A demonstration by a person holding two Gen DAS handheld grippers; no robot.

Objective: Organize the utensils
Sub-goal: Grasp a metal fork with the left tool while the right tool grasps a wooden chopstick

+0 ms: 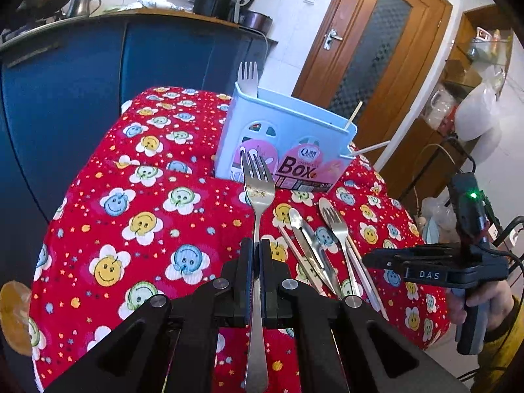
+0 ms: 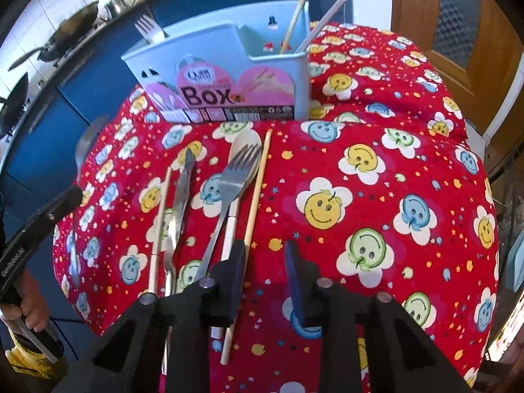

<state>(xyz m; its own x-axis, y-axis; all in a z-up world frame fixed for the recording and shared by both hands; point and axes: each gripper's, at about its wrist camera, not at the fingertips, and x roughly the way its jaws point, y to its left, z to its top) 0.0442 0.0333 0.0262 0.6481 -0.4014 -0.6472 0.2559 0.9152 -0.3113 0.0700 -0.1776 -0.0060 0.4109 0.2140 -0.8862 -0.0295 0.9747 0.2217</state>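
One stiff, slick steel fork [image 1: 257, 196] sits clamped mid-handle in the left fingers [image 1: 256, 252], tines ahead; the right fingers [image 2: 265, 255] stand narrowly parted, empty, beside a light chopstick [image 2: 253, 209].

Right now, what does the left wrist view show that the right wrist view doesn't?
Only the left wrist view: the left gripper shut on a metal fork, held up facing the box; also the wooden door handle.

Only the right wrist view: the right gripper with open jaws, nothing between them, and the wooden chopstick beside its left finger.

Both: the blue utensil box holding a white fork, and the fork lying on a spoon on the red cloth.
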